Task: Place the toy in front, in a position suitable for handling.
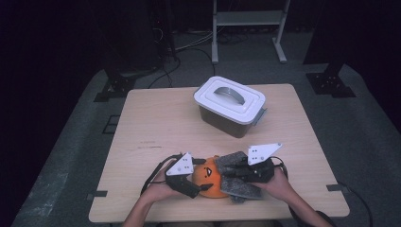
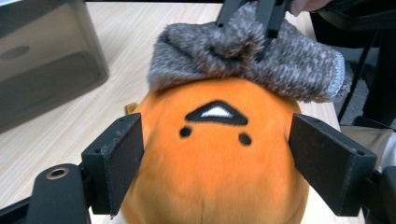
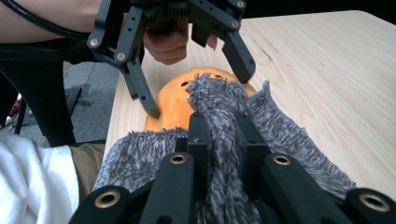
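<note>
Behind, lidded grey bin (image 1: 230, 108).

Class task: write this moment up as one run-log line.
left gripper: open, jaws flank orange plush | right gripper: shut on grey cloth, draped over plush | lidded box: behind, untouched

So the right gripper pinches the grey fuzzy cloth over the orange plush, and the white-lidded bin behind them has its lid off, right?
Not quite: the lid is on the bin, seated with its handle up, as the high view shows. The rest holds: the right gripper pinches the grey fuzzy cloth over the orange plush.
</note>
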A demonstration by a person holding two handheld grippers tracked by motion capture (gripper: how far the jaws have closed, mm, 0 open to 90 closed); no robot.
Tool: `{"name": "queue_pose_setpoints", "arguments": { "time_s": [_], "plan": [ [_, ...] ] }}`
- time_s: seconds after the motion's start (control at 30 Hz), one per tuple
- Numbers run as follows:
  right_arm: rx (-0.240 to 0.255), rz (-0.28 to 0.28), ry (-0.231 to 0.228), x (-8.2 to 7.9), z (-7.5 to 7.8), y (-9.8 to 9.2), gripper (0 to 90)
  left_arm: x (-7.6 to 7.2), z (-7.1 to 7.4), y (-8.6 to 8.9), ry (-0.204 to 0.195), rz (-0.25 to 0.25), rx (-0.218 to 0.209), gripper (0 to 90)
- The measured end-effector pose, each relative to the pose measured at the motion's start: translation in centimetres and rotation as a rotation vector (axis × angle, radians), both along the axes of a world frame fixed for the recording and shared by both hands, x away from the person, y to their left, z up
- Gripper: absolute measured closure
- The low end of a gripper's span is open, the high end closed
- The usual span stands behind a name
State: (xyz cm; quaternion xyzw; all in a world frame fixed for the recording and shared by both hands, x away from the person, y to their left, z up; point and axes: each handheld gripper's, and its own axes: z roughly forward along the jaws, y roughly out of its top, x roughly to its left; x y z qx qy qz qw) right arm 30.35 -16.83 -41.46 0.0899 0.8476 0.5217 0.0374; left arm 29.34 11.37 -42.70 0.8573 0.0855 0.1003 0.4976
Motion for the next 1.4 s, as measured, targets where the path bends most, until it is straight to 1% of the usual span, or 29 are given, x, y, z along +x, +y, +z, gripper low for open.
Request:
{"name": "queue_pose_setpoints", "arguments": {
  "time_s": [0.07,0.13,0.23,0.27,0.3,0.33,0.37,0.4,0.43,0.53,0.57,0.6,0.63,0.67,0.7,0.73,0.77,0.8,0.87,0.97,1.03,1.07,1.1,1.13,1.17,1.2,1.27,1.33,1.4],
  "plan": [
    [0.004,-0.003,0.005,-0.1,-0.1,-0.3,78.9,0.0,0.0,0.0,0.001,0.002,0.004,18.6],
    [-0.004,-0.008,0.005,-0.2,-0.1,-0.6,78.8,0.0,-0.2,0.0,-0.002,0.004,0.028,21.6],
    [-0.014,-0.016,0.003,-0.4,-0.2,-1.0,78.8,0.0,-0.3,0.1,0.004,0.004,0.029,25.1],
    [-0.025,-0.033,0.011,-0.5,-0.4,-1.8,78.8,0.0,-0.5,0.2,0.011,0.002,0.025,27.4],
    [-0.025,-0.033,0.011,-0.5,-0.4,-1.8,78.8,0.0,-0.5,0.2,0.011,0.002,0.025,28.6],
    [-0.045,-0.055,0.018,-0.5,-0.8,-2.6,78.8,0.1,-0.7,0.2,0.016,0.011,0.022,29.7],
    [-0.045,-0.055,0.018,-0.5,-0.8,-2.6,78.8,0.1,-0.7,0.2,0.016,0.011,0.022,30.2],
    [-0.071,-0.083,0.027,-0.4,-1.0,-3.3,78.8,0.2,-0.7,0.2,0.022,0.021,0.022,30.4],
    [-0.074,-0.091,0.03,-0.4,-1.1,-3.5,78.8,0.2,-0.7,0.2,0.022,0.021,0.022,30.5],
    [-0.03,-0.094,0.04,-0.5,-0.6,-4.0,78.9,0.4,-0.8,0.1,0.036,0.035,0.008,31.4],
    [-0.03,-0.094,0.04,-0.5,-0.6,-4.0,78.9,0.4,-0.8,0.1,0.036,0.035,0.008,31.5],
    [-0.006,-0.073,0.011,-0.7,0.4,-3.3,78.9,0.5,-0.9,-0.1,0.042,0.041,0.001,31.5],
    [-0.006,-0.073,0.011,-0.7,0.4,-3.3,78.9,0.5,-0.9,-0.1,0.042,0.041,0.001,31.5],
    [0.002,-0.043,-0.014,-0.9,1.2,-2.1,78.9,0.5,-0.9,-0.3,0.047,0.047,-0.002,31.5],
    [0.002,-0.043,-0.014,-0.9,1.2,-2.1,78.9,0.5,-0.9,-0.3,0.047,0.047,-0.002,31.5],
    [0.001,-0.012,-0.04,-1.0,1.6,-0.7,78.8,0.6,-0.9,-0.4,0.055,0.06,-0.005,31.7],
    [0.001,-0.012,-0.04,-1.0,1.6,-0.7,78.8,0.6,-0.9,-0.4,0.055,0.06,-0.005,31.9],
    [-0.007,0.014,-0.045,-1.0,1.6,0.4,78.9,0.6,-0.9,-0.3,0.06,0.073,-0.004,32.2],
    [-0.027,0.026,-0.053,-1.0,1.3,1.1,78.8,0.8,-0.9,-0.1,0.073,0.085,-0.006,32.5],
    [-0.046,0.028,-0.051,-1.0,0.6,1.2,78.8,0.9,-1.0,0.1,0.085,0.091,-0.015,32.7],
    [-0.045,0.019,-0.047,-1.0,0.3,0.7,78.8,1.0,-0.9,0.0,0.088,0.092,-0.014,32.7],
    [-0.055,-0.005,-0.044,-1.1,0.0,-0.5,78.7,1.0,-0.9,0.0,0.092,0.094,-0.015,32.6],
    [-0.055,-0.005,-0.044,-1.1,0.0,-0.5,78.7,1.1,-0.9,0.0,0.096,0.096,-0.017,32.6],
    [-0.071,-0.035,-0.036,-1.1,-0.3,-1.8,78.6,1.3,-1.0,0.1,0.109,0.101,-0.026,32.6],
    [-0.071,-0.035,-0.036,-1.1,-0.3,-1.8,78.6,1.3,-1.0,0.1,0.109,0.101,-0.026,32.6],
    [-0.095,-0.076,-0.023,-1.1,-0.7,-3.0,78.5,1.4,-1.0,0.2,0.123,0.11,-0.035,32.5],
    [-0.098,-0.087,-0.016,-1.1,-0.8,-3.4,78.5,1.5,-1.0,0.2,0.129,0.111,-0.037,32.4],
    [-0.068,-0.102,-0.004,-1.1,-0.7,-4.3,78.5,1.5,-1.0,0.1,0.13,0.117,-0.038,32.4],
    [-0.045,-0.09,-0.013,-1.3,-0.2,-3.9,78.5,1.6,-1.0,-0.1,0.13,0.122,-0.037,32.3]
  ]
}}
